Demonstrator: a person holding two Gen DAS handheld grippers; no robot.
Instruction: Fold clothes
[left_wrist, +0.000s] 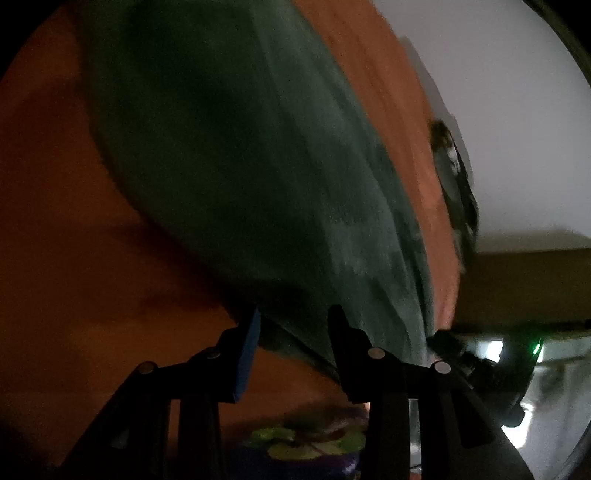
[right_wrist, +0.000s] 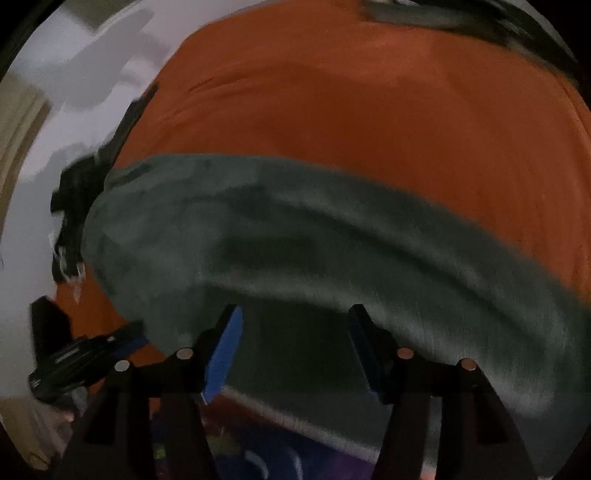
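Observation:
A dark green garment (left_wrist: 258, 166) lies spread on an orange sheet (left_wrist: 66, 258). In the left wrist view my left gripper (left_wrist: 295, 314) stands at the garment's near edge. Its fingers are apart, the hem runs between the tips, and the pads do not press on it. My right gripper (right_wrist: 295, 310) hovers low over the same garment (right_wrist: 295, 229), jaws wide with only cloth beneath them; this view is blurred. The right gripper's black body (left_wrist: 480, 362) shows at the garment's right corner. The left gripper (right_wrist: 125, 341) shows at its left corner.
The orange sheet (right_wrist: 369, 92) extends well beyond the garment. A dark patterned item (left_wrist: 454, 177) lies at the sheet's far edge against a white wall. A tan box-like piece (left_wrist: 517, 284) stands to the right. Purple floral fabric (left_wrist: 303, 443) lies just below my left fingers.

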